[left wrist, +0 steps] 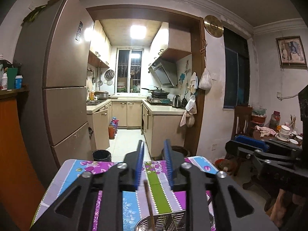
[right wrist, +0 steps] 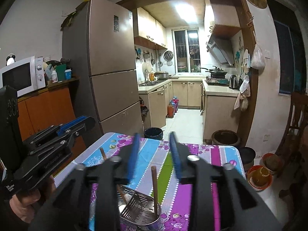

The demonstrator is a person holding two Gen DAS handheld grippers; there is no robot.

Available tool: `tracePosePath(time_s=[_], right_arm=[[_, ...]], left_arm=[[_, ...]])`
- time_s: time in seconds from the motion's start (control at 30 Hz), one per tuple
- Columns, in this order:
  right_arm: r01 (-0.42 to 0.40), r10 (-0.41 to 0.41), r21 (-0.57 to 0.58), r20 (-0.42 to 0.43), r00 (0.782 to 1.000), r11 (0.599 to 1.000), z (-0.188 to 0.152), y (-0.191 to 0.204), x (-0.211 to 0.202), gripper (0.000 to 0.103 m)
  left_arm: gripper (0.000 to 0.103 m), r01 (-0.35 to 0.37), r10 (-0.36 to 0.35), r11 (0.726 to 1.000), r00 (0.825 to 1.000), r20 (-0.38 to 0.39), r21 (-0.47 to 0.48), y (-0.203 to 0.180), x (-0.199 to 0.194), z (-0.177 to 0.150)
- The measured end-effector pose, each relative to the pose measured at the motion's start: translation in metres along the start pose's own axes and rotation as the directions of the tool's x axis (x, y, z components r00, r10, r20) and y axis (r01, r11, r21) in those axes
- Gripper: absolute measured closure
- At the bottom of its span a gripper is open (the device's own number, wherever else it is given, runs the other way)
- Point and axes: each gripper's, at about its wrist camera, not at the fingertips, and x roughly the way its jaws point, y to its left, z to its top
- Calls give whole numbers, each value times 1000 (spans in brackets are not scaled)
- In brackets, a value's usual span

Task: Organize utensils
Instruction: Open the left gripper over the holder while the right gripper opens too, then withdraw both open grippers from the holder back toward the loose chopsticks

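metal holder stands at near edge of table, slotted spatula and wooden handle upright inside. right gripper spread, empty, directly above; handle rises between its jaws. left gripper spread, empty, beside.

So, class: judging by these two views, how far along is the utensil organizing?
Looks done: the slotted metal spatula and a brown wooden-handled utensil stand in the round perforated steel holder on the striped floral tablecloth. In hand: nothing; the left gripper and right gripper are both open and empty. Left: no loose utensils show on the cloth, so probably little.
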Motion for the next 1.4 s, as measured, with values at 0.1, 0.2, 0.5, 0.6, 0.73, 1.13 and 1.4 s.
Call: tracePosePath(time_s=[0.1,0.2,0.5,0.6,0.73,1.13,1.4], right_arm=[[2,-2,13,19,1000,1000,0,-3,-9,57],[8,-9,19,44,999,1000,-1,-6,-24,48],[30,-28,-13,144,989,999,-6,7,-82,17],[44,-38,-30,184,982,999,-9,15,-105,8],[78,-63,-53,243,968,996,-16,23,-136,6],[14,11,-78,309,951,997,-74,53,-220,6],[-19,39,-75,269,962,997,-148,63,-252,6]], left_arm=[[67,-9,9,1000,1000,5,-2,3,-7,-1],[58,-18,18,1000,1000,14,-8,7,-19,-1],[33,-55,54,998,996,68,22,4,-74,-2],[26,-68,65,998,993,97,19,4,-98,-2],[17,-83,77,996,985,156,35,2,-142,-7],[12,-64,52,995,985,166,71,2,-272,-91],[12,-33,34,996,999,-18,78,-4,-292,-205]])
